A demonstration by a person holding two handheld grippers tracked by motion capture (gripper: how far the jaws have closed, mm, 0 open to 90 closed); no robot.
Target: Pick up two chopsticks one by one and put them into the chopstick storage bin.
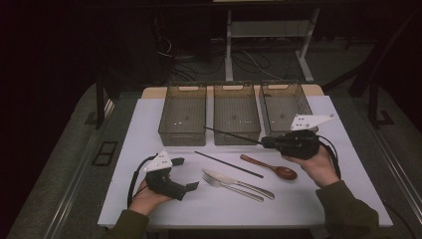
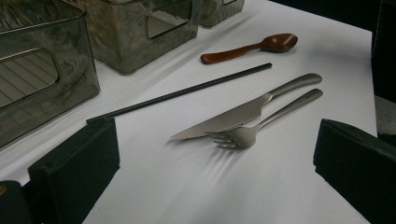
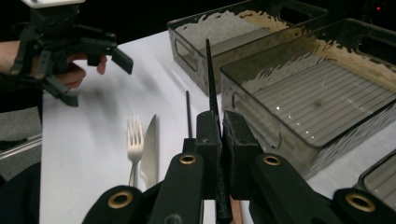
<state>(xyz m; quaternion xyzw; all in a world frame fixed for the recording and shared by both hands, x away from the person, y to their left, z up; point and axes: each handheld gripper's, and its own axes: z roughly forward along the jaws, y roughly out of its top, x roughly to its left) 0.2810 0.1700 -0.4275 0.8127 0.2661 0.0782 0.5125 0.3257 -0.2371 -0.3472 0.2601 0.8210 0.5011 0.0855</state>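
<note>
dark floor and cables surround a white table (image 1: 149, 129) in the high view, with three smoky clear bins (image 1: 182, 113) in a row along its far edge. the left gripper (image 1: 185, 174) sits low near the table's front left corner, held in a hand (image 1: 145, 198) whose forearm enters from the bottom; its jaws stand spread wide with nothing between them, aimed to the right. the right gripper (image 1: 264, 142) is held above the table's right side, just in front of the bins, pointing left; its jaws are clenched on a black chopstick (image 1: 231, 135) whose long axis runs leftward and slightly away, its tip before the middle bin. a second chopstick (image 1: 229, 165) lies on the table on a diagonal, with a knife (image 1: 239, 183) and fork (image 1: 233, 187) side by side nearer the person, and a wooden spoon (image 1: 270, 167) to the right.

from the left gripper view, the two black jaws stand far apart at the bottom corners. the knife (image 2: 247, 111) and fork (image 2: 261, 125) lie between them farther off, handles pointing away to the right, beyond them the lying chopstick (image 2: 180, 93) and the spoon (image 2: 252, 46).

from the right gripper view, the jaws press together on the held chopstick (image 3: 211, 88), which rises straight ahead past a bin (image 3: 299, 93). the left gripper (image 3: 109, 46) hovers open at upper left.
</note>
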